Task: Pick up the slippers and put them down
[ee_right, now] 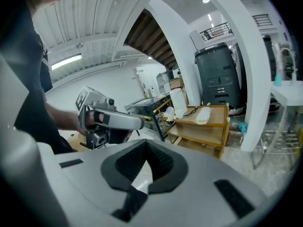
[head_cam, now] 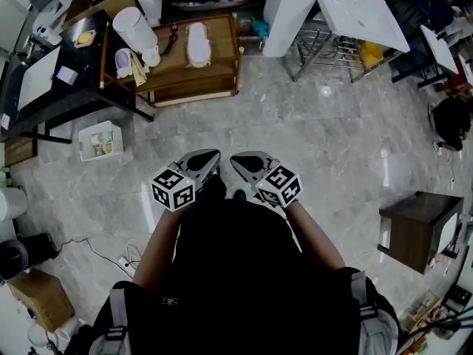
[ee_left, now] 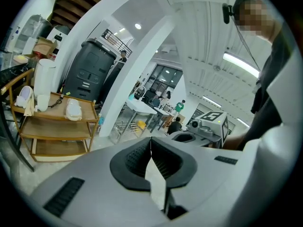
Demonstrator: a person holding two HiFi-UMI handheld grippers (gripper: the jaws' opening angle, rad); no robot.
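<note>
Head view: the grey left gripper (head_cam: 211,158) and grey right gripper (head_cam: 237,160) sit side by side above the grey marble floor (head_cam: 310,139), each with its jaws pressed together (nothing between them). A white slipper (head_cam: 197,43) lies on top of the wooden shelf unit (head_cam: 223,50), well apart from both.

A white slipper (head_cam: 197,43) lies flat atop the wooden shelf (head_cam: 222,54)
</note>
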